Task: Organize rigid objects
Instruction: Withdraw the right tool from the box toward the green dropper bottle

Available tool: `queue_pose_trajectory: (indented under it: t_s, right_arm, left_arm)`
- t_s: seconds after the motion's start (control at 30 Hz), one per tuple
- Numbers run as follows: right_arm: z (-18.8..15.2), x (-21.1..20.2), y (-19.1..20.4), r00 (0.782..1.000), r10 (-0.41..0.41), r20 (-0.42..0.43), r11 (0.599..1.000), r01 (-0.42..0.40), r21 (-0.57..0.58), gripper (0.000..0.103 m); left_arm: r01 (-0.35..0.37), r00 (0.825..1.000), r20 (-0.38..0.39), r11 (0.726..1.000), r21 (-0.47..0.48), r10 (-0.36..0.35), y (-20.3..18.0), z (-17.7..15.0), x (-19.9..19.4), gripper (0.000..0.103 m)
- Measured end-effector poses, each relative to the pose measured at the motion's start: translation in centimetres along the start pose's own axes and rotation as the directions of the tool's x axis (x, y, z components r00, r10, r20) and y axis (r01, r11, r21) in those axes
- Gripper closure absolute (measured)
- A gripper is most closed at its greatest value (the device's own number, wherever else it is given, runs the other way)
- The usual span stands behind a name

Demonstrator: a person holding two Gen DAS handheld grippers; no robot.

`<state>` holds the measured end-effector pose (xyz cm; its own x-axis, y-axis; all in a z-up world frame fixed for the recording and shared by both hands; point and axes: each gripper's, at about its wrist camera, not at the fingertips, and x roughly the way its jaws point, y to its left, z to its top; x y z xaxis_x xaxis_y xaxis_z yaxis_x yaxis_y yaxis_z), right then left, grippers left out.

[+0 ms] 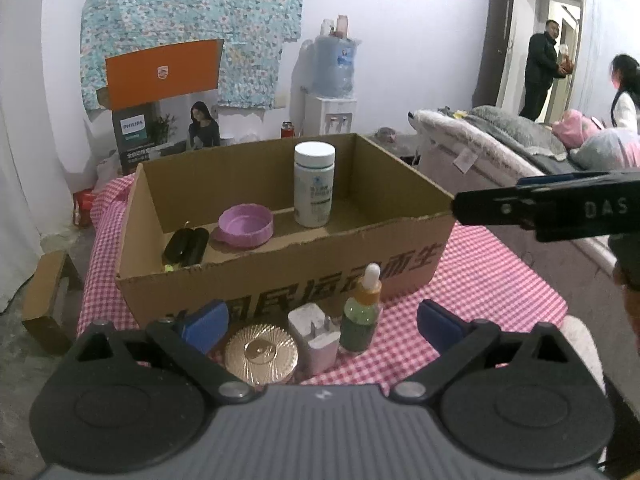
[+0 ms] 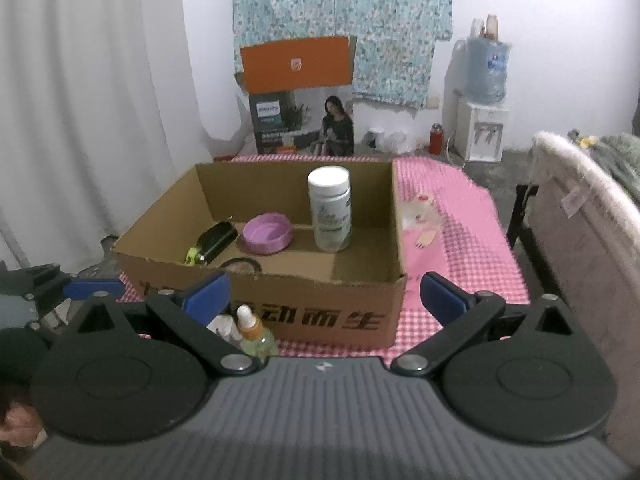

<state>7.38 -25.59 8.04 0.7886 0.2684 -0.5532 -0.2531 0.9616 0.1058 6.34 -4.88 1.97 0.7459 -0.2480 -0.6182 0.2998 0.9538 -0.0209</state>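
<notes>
- Left gripper [image 1: 318, 322] stands wide and empty, low over the near edge of the table [image 1: 500, 280], with three loose things between its fingers: a gold lid [image 1: 261, 354], a white plug [image 1: 316, 338] and a dropper bottle [image 1: 362, 314].
- Right gripper [image 2: 325, 295] is also wide and empty, held just in front of the box [image 2: 320, 316]; the left wrist view catches it coming in from the right edge.
- Box sits mid-table and already holds a white bottle [image 1: 314, 184] upright toward the far wall, a pink dish [image 1: 245, 226] beside it, and a black item [image 1: 186, 247] lying in the near left corner.
- Judged step: sorting is partway done; the three things in front of the near wall are not yet packed, and the left gripper looks set to choose one.
- Next move likely calls for narrowing on a single thing. The plug touches or nearly touches the dropper bottle, and the lid is just beside the plug, so a wide close could catch two at once.
- Dropper bottle is tall and slim, and could tip if nudged; the lid is low and may want a grip across its rim.
- Near wall must be cleared by lifting before moving forward.
- Open room inside the box lies at its right half and near right corner.
- Table's right side beside the box is bare cloth, free for the right gripper.
</notes>
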Motion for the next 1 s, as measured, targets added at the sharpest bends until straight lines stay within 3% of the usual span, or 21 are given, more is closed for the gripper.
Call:
queue_pose_trajectory:
  t_s: [0.37,1.0]
  right_arm:
    - [-0.9,2.9,0.6,0.996,0.058,-0.064,0.998,-0.056,0.028,0.001]
    - [-1.7,3.5,0.1,0.989,0.113,-0.100,0.992,-0.106,0.068,0.001]
  left_arm:
    - [-0.019,1.000,-0.013,0.999,0.038,0.020,-0.7,-0.7,0.9,0.002]
    - [-0.014,1.000,-0.016,0.997,0.071,0.016,-1.8,-1.0,1.2,0.002]
